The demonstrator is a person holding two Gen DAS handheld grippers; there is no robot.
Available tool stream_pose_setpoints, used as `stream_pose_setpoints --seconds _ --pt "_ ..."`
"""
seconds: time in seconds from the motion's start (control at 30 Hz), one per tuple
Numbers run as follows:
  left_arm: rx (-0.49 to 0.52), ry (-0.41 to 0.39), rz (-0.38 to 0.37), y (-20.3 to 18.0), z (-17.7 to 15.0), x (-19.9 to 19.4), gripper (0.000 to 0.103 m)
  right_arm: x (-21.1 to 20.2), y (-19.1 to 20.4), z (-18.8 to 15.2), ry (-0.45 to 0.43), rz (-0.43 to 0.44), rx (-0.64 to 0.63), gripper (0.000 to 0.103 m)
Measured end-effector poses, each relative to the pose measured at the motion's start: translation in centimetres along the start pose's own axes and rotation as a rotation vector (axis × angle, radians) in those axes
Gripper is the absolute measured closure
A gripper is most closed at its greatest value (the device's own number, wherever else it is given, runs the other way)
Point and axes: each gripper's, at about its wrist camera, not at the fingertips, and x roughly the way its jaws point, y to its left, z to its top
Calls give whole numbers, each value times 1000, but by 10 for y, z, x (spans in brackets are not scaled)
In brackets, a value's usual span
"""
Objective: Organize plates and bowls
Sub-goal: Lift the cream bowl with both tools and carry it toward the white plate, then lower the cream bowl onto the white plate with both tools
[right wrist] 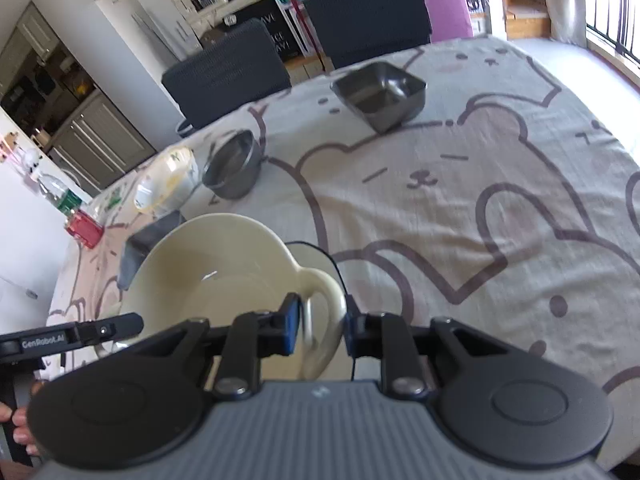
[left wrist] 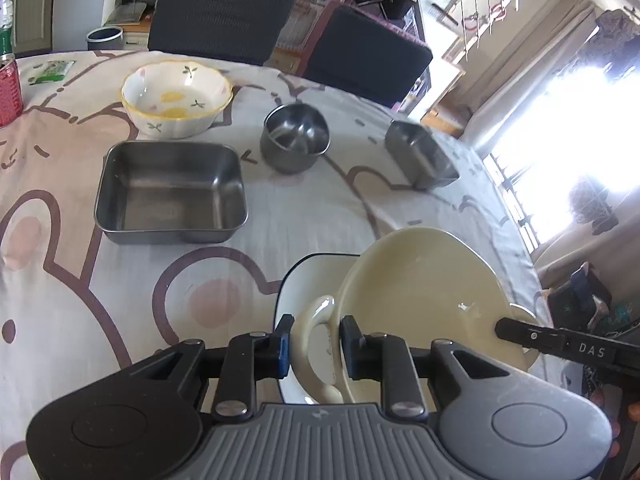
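A cream two-handled bowl hangs tilted over a white plate with a dark rim. My left gripper is shut on the bowl's left handle. My right gripper is shut on the bowl's other handle; the bowl fills that view's lower left. The right gripper's finger shows in the left wrist view. On the table stand a large steel square tray, a round steel bowl, a small steel square dish and a flowered ceramic bowl.
The table wears a bear-print cloth. A red can stands at the far left edge. Two dark chairs stand behind the table. The table's right edge drops off toward a bright window.
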Motion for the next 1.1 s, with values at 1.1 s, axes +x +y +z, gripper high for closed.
stream_pose_setpoints --seconds 1.1 --pt "60 163 106 6 8 64 67 49 10 12 75 -122 -48 77"
